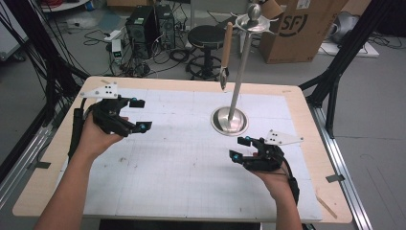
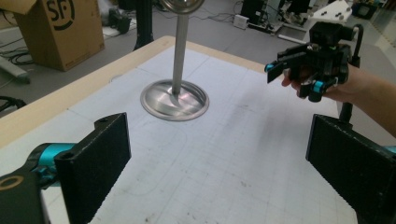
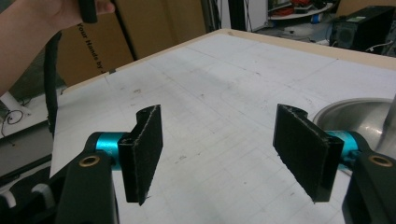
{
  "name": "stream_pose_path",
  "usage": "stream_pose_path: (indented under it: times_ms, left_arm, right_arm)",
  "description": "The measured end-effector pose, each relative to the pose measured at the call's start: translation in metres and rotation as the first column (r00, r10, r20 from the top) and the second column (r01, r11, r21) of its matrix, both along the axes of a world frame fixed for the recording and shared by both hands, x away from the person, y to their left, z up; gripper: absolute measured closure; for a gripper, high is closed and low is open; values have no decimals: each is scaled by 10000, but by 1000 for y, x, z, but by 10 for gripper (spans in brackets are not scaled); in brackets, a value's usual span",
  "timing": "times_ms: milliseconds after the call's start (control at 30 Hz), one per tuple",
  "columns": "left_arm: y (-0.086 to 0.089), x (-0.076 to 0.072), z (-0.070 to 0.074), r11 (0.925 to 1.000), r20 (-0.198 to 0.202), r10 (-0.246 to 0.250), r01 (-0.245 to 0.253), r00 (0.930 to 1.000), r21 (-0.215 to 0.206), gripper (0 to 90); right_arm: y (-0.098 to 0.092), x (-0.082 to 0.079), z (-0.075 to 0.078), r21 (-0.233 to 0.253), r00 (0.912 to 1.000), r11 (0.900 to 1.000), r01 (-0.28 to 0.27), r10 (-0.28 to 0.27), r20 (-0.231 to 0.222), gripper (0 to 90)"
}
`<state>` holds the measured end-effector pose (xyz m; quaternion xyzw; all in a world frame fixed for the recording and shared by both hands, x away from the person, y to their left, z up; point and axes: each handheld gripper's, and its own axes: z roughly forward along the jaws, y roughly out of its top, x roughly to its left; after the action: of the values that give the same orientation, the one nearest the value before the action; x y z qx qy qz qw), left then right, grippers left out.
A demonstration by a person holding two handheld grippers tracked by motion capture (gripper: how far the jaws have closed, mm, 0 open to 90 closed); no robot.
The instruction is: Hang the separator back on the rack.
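Observation:
A steel stand rises from a round base at the table's back middle; a wooden-handled utensil hangs from its top disc. My left gripper hovers open over the mat's left side, held sideways with nothing between its jaws. My right gripper is open just in front of the base, empty too. In the left gripper view the base lies ahead between my jaws, and the right gripper shows at the far right. In the right gripper view the jaws stand wide apart over the mat, with the base's rim at right.
A white gridded mat covers most of the wooden table. A thin wooden stick lies at the front right corner. Beyond the table stand a cardboard box, a black stool and computer towers.

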<state>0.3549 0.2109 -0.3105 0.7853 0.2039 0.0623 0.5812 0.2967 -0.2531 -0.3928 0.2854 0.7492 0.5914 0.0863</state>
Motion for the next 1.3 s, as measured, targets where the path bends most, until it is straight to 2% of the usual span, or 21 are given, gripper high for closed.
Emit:
stream_pose_path:
  times_ms: [133,233,633,767,833,900,1067,1133,1300]
  left_arm:
    - [7,-5,-10,9998,12,91,-91,10000,-174,63]
    - [11,-7,-16,9996,2,239,-239,9997,-135,56]
    - [24,-20,-35,9994,-23,245,-246,9997,-231,51]
    - [25,-26,-39,9994,137,314,-312,9994,-151,37]
    - [26,-30,-42,9985,268,552,-551,9981,-69,17]
    - [28,-32,-45,9976,382,668,-660,9970,-221,17]
    - [30,-34,-55,9979,209,592,-586,9980,-280,17]
    - [29,-34,-57,9986,161,520,-518,9985,-101,17]
    - [29,-33,-65,9988,76,490,-490,9988,4,17]
  right_arm:
    - [2,-1,0,-59,10000,10000,60,-60,0,293]
    - [2,0,0,-42,9998,9998,198,-198,52,272]
    - [0,1,0,-92,9993,9993,361,-360,67,245]
    - [-1,0,0,-74,9992,9991,411,-411,19,237]
    - [-1,0,0,-64,9991,9991,416,-416,36,234]
    - [-1,0,0,-17,9990,9990,450,-450,34,227]
    - [-1,-2,1,8,9991,9991,414,-414,90,227]
    - [-2,-2,1,49,9990,9990,442,-442,117,214]
    - [-3,-2,1,91,9987,9987,502,-503,102,202]
